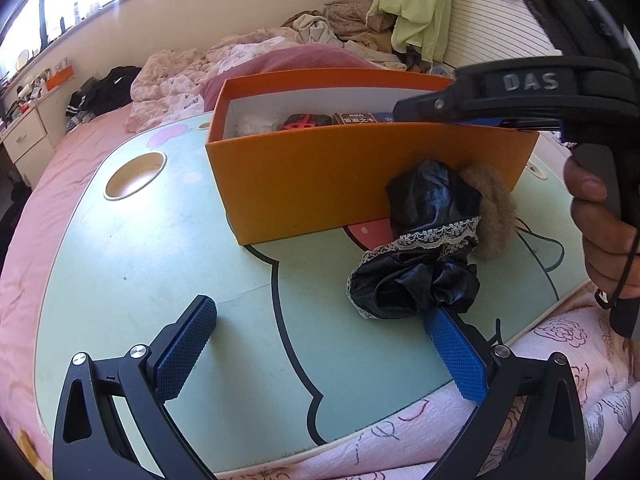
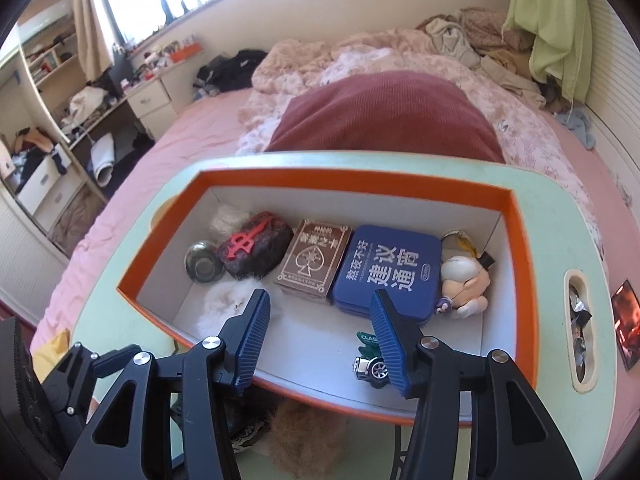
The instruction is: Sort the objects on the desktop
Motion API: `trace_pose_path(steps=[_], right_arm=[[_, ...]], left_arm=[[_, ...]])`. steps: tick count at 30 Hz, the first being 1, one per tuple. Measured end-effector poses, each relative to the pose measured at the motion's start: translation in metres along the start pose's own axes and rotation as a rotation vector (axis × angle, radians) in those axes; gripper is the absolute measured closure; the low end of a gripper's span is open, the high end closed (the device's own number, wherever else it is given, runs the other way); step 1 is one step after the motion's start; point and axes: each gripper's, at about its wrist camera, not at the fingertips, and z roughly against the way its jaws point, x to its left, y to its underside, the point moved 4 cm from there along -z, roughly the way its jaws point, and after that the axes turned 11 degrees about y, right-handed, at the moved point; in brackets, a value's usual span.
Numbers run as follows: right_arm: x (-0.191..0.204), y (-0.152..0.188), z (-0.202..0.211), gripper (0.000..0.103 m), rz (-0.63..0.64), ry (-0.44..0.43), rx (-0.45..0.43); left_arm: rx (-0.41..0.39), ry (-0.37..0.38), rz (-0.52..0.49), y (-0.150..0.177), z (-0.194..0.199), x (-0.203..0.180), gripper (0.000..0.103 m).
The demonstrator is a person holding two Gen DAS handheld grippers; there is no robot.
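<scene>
An orange box (image 1: 320, 176) stands on the green lap table (image 1: 160, 260). Against its near wall lie a black satin scrunchie with lace (image 1: 424, 240) and a brown furry scrunchie (image 1: 496, 208). My left gripper (image 1: 320, 340) hovers open over the table, its right pad close to the black scrunchie. A hand holds my right gripper (image 1: 520, 122) above the box. In the right wrist view that gripper (image 2: 320, 300) is open and holds nothing. Inside the box (image 2: 360, 182) lie a blue tin (image 2: 384, 272), a brown card pack (image 2: 316, 260), a figurine (image 2: 466, 280) and a toy car (image 2: 370, 366).
The box also holds a dark lump with a red sign (image 2: 256, 246), a glass ball (image 2: 204, 266) and white fluff (image 2: 228, 304). The table has a cup hole (image 1: 136, 174) and a side slot (image 2: 580, 328). Pink bedding and a maroon pillow (image 2: 384, 116) surround it.
</scene>
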Motion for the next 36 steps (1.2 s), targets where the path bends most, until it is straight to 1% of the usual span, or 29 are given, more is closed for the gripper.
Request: trace_pose_path(steps=[2, 3, 4, 6, 7, 9, 11, 13, 15, 17, 18, 19, 20, 21, 22, 23, 24, 26, 27, 28, 29, 32, 34, 36], right_arm=[[0.003, 0.002, 0.019, 0.050, 0.005, -0.005, -0.059], [0.006, 0.006, 0.032, 0.041, 0.021, 0.015, -0.092], [0.007, 0.010, 0.039, 0.029, 0.030, 0.033, -0.106], [0.008, 0.027, 0.058, 0.028, 0.048, 0.071, -0.141], [0.009, 0.034, 0.062, 0.028, 0.060, 0.080, -0.137], [0.009, 0.058, 0.067, 0.028, 0.087, 0.096, -0.116], [0.009, 0.078, 0.067, 0.028, 0.102, 0.107, -0.098], [0.007, 0.092, 0.062, 0.028, 0.114, 0.129, -0.077], [0.002, 0.097, 0.050, 0.028, 0.103, 0.141, -0.019], [-0.004, 0.102, 0.029, 0.027, 0.084, 0.158, 0.089], [-0.005, 0.102, 0.027, 0.026, 0.095, 0.208, 0.066], [-0.004, 0.103, 0.027, 0.024, 0.090, 0.189, 0.070], [-0.004, 0.103, 0.027, 0.024, 0.093, 0.186, 0.069], [-0.003, 0.103, 0.028, 0.024, 0.093, 0.188, 0.066], [-0.004, 0.104, 0.028, 0.024, 0.091, 0.187, 0.066], [-0.004, 0.105, 0.028, 0.024, 0.088, 0.184, 0.066], [-0.005, 0.105, 0.028, 0.024, 0.084, 0.180, 0.065], [-0.006, 0.106, 0.029, 0.023, 0.078, 0.172, 0.063], [-0.006, 0.107, 0.030, 0.023, 0.077, 0.171, 0.062], [-0.006, 0.109, 0.030, 0.023, 0.077, 0.171, 0.062], [-0.006, 0.109, 0.030, 0.023, 0.077, 0.171, 0.062], [-0.004, 0.107, 0.030, 0.023, 0.074, 0.168, 0.061], [-0.005, 0.106, 0.030, 0.023, 0.071, 0.164, 0.061], [-0.005, 0.105, 0.030, 0.023, 0.069, 0.165, 0.061]], left_arm=[[-0.015, 0.015, 0.008, 0.000, 0.003, 0.001, 0.000], [-0.032, 0.024, 0.014, 0.000, 0.006, 0.002, 0.000], [-0.046, 0.035, 0.016, -0.001, 0.009, 0.003, 0.000], [-0.074, 0.079, 0.020, 0.000, 0.016, 0.002, 0.000], [-0.083, 0.110, 0.024, 0.001, 0.019, 0.002, 0.000], [-0.096, 0.146, 0.035, 0.001, 0.023, 0.004, 0.000], [-0.128, 0.163, 0.056, 0.000, 0.030, 0.009, 0.000], [-0.160, 0.176, 0.067, -0.003, 0.037, 0.011, 0.000], [-0.189, 0.186, 0.069, -0.009, 0.046, 0.012, 0.001], [-0.193, 0.178, 0.056, -0.022, 0.053, 0.010, 0.008], [-0.187, 0.168, 0.050, -0.033, 0.056, 0.010, 0.018], [-0.175, 0.164, 0.050, -0.044, 0.057, 0.010, 0.028], [-0.155, 0.173, 0.050, -0.058, 0.057, 0.010, 0.033], [-0.114, 0.202, 0.045, -0.079, 0.054, 0.009, 0.046], [-0.089, 0.215, 0.042, -0.088, 0.051, 0.009, 0.058], [-0.052, 0.217, 0.041, -0.104, 0.044, 0.010, 0.062], [-0.001, 0.197, 0.040, -0.121, 0.034, 0.012, 0.066], [0.097, 0.131, 0.039, -0.144, 0.009, 0.017, 0.067], [0.157, 0.073, 0.044, -0.152, -0.008, 0.021, 0.067], [0.202, 0.027, 0.050, -0.156, -0.022, 0.024, 0.067], [0.237, 0.002, 0.054, -0.158, -0.034, 0.025, 0.067], [0.301, 0.044, 0.068, -0.160, -0.061, 0.021, 0.067], [0.337, 0.010, 0.075, -0.158, -0.074, 0.021, 0.067], [0.359, -0.035, 0.053, -0.157, -0.083, 0.020, 0.067]])
